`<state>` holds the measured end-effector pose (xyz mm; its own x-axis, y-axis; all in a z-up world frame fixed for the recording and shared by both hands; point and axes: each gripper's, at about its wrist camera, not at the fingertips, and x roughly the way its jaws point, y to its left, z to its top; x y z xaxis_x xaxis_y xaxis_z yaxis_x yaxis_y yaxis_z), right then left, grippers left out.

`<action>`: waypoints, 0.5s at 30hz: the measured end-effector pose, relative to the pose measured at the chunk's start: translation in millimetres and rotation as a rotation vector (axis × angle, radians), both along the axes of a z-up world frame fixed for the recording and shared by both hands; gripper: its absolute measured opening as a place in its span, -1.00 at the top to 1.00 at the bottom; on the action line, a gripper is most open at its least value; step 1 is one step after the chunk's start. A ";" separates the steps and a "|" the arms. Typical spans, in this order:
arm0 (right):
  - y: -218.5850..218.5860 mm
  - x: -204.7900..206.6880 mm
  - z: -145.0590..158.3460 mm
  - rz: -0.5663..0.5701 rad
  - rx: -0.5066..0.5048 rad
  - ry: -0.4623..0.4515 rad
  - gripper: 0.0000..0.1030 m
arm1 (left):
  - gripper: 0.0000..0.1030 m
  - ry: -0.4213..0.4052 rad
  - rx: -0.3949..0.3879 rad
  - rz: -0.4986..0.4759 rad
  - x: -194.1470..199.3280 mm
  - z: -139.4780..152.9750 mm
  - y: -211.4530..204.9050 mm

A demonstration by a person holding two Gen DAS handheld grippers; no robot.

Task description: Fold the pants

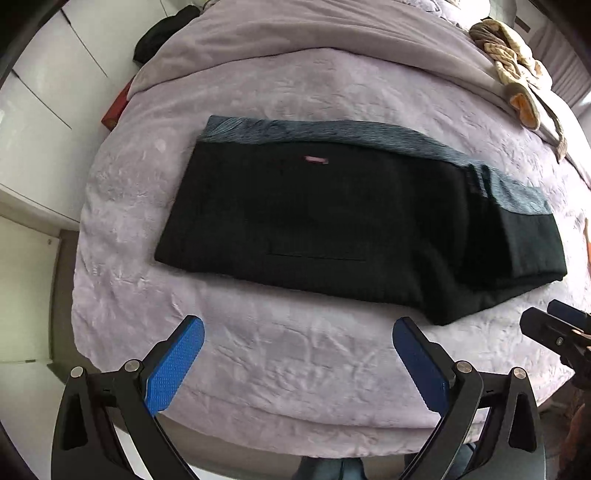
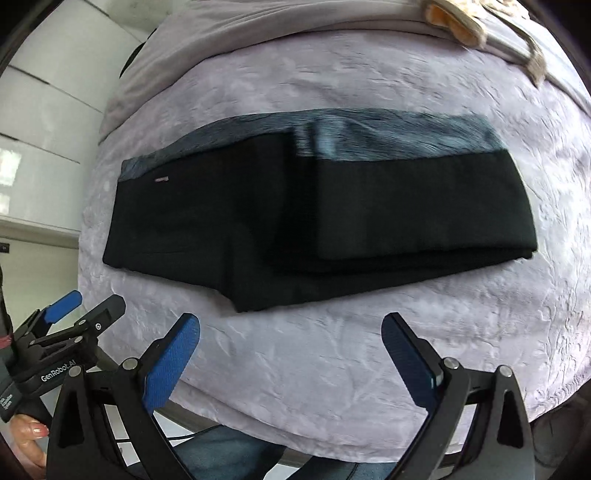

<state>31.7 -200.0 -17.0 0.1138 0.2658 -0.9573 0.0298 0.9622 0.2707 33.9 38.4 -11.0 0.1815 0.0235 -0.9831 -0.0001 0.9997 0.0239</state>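
Black pants [image 1: 332, 225] with a grey-blue lining band along the far edge lie folded flat on the lilac bed cover [image 1: 295, 362]. In the right wrist view the pants [image 2: 314, 221] stretch across the middle, with the legs doubled back over on the right. My left gripper [image 1: 299, 332] hovers open over the near edge of the bed, short of the pants and holding nothing. My right gripper [image 2: 291, 328] is open too, just in front of the pants' near edge. The left gripper [image 2: 85, 302] also shows at the lower left of the right wrist view.
A grey duvet [image 1: 295, 33] is bunched at the far end of the bed. A beige knitted garment [image 1: 517, 62] lies at the far right and a dark garment [image 1: 162, 33] at the far left. White cabinets [image 1: 44, 110] stand to the left. A person's hand [image 2: 29, 435] holds the left gripper's handle.
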 end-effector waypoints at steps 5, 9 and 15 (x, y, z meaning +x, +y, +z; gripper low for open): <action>31.2 3.1 4.1 0.004 -0.003 0.005 -0.93 | -0.99 0.001 -0.041 -0.008 4.7 -8.2 17.6; 43.3 2.5 4.6 0.009 -0.023 0.009 -0.93 | -0.99 0.011 -0.063 -0.022 6.8 -14.9 22.3; 43.6 2.8 6.2 0.015 -0.050 0.022 -0.93 | -0.99 0.033 -0.060 -0.024 9.7 -25.5 20.2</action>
